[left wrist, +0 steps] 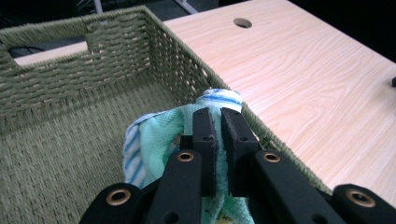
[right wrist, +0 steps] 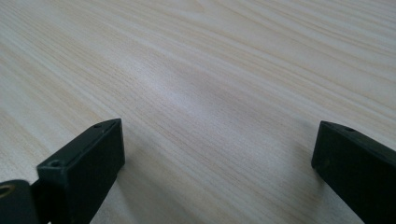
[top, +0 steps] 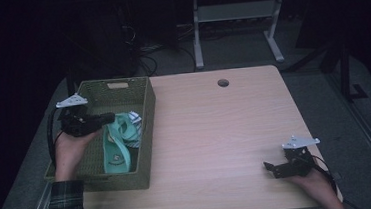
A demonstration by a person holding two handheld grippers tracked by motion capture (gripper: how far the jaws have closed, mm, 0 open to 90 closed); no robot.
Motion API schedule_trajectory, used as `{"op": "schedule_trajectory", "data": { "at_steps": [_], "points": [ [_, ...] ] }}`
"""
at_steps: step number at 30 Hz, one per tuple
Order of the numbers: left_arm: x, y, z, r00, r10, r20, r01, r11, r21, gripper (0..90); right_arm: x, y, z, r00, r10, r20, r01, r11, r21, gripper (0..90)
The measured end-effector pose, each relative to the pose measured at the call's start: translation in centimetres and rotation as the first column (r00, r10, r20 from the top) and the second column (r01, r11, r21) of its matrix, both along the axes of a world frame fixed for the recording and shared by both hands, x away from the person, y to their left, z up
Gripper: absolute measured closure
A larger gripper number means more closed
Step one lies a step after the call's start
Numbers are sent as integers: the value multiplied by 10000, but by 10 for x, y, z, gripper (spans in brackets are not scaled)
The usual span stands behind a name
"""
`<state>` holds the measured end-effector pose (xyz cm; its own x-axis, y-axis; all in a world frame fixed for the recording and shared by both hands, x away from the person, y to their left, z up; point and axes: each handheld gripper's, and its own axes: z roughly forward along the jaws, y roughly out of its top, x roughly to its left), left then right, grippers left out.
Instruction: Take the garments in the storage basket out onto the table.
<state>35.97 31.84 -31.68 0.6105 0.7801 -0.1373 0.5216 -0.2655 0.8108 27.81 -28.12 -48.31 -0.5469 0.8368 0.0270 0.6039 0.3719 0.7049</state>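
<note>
At about four o'clock on the table (top: 217, 147), nearest the person, the right gripper (top: 275, 169) rested low with its jaws spread wide over bare wood. Farther off, at nine o'clock, the left gripper (top: 108, 117) was clamped on a mint-green cloth (top: 117, 145) with a blue-striped piece, held over the woven green basket (top: 148, 132), the cloth draping down inside it.

Dim room, grey carpet floor (top: 239, 50), white-legged second desk (top: 236, 10) behind, cables (top: 144, 52) on floor
</note>
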Motion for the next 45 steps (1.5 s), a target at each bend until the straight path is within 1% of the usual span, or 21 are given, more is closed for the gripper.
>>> {"op": "schedule_trajectory", "data": {
  "at_steps": [4, 8, 9, 10, 12, 13, 16, 17, 18, 20, 21, 24, 27, 29, 33, 37, 41, 42, 43, 44, 45],
  "points": [
    [-1, -1, 7, 9999, -26, 118, 26, 10000, -39, 841, 0, 0, 0, 10000, -6, -2, 6, 10000, 5, 23],
    [-1, -4, 18, 9996, -105, 259, 110, 9997, -224, 841, 0, 0, 0, 10000, -7, -4, 7, 10000, 3, 23],
    [-1, -4, 18, 9996, -105, 259, 110, 9997, -224, 841, 0, 0, 0, 10000, -2, 1, 2, 10000, -1, 23],
    [-1, -5, 23, 9993, -159, 328, 166, 9996, -221, 841, 0, 0, 0, 10000, -1, 1, 1, 10000, -1, 23],
    [-2, -7, 28, 9990, -188, 402, 199, 9994, -267, 841, 0, 0, 0, 10000, 1, 3, -1, 10000, -5, 23],
    [-2, -7, 28, 9990, -188, 402, 199, 9994, -267, 841, 0, 0, 0, 10000, 1, 3, -1, 10000, -5, 23],
    [-1, -12, 40, 9981, -299, 538, 317, 9990, -325, 841, 0, 0, 0, 10000, 2, 3, -2, 10000, -6, 23],
    [-1, -12, 40, 9981, -299, 538, 317, 9990, -325, 841, 0, 0, 0, 10000, 2, 3, -2, 10000, -6, 23],
    [-1, -13, 43, 9977, -318, 600, 336, 9990, -302, 841, 0, 0, 0, 10000, 4, 3, -4, 10000, -6, 23],
    [-1, -16, 52, 9962, -430, 754, 463, 9980, -425, 841, 0, 0, 0, 10000, 6, 4, -6, 10000, -8, 23],
    [-1, -16, 52, 9962, -430, 754, 463, 9980, -425, 842, 0, 0, 0, 10000, 6, 4, -6, 10000, -8, 23],
    [-1, -20, 62, 9944, -532, 913, 584, 9968, -550, 842, 0, 0, 0, 10000, 7, 3, -7, 10000, -9, 23],
    [-1, -23, 67, 9931, -601, 1004, 662, 9960, -594, 842, 0, 0, 0, 10000, 3, 0, -3, 10000, -5, 23],
    [0, -28, 74, 9905, -818, 1101, 908, 9927, -798, 842, 0, 0, 0, 10000, 9, 0, -9, 10000, -10, 23],
    [0, -33, 81, 9879, -983, 1204, 1086, 9906, -826, 843, 0, 0, 0, 10000, 8, 2, -8, 10000, -10, 23],
    [0, -43, 92, 9830, -1244, 1351, 1370, 9867, -877, 843, 0, 0, 0, 10000, 5, 0, -5, 10000, -5, 23],
    [0, -50, 96, 9796, -1412, 1431, 1550, 9838, -905, 842, 0, 0, 0, 10000, 6, 0, -6, 10000, -6, 23],
    [1, -55, 97, 9769, -1556, 1463, 1698, 9814, -900, 842, 0, 0, 0, 10000, 5, -1, -5, 10000, -5, 23],
    [1, -55, 97, 9769, -1556, 1463, 1698, 9814, -900, 842, 0, 0, 0, 10000, 6, -2, -6, 10000, -6, 23],
    [1, -62, 98, 9746, -1659, 1506, 1812, 9789, -945, 843, 0, 0, 0, 10000, 6, -2, -6, 10000, -7, 23],
    [1, -62, 98, 9746, -1659, 1506, 1812, 9789, -945, 843, 0, 0, 0, 10000, 6, -2, -6, 10000, -7, 23]
  ]
}}
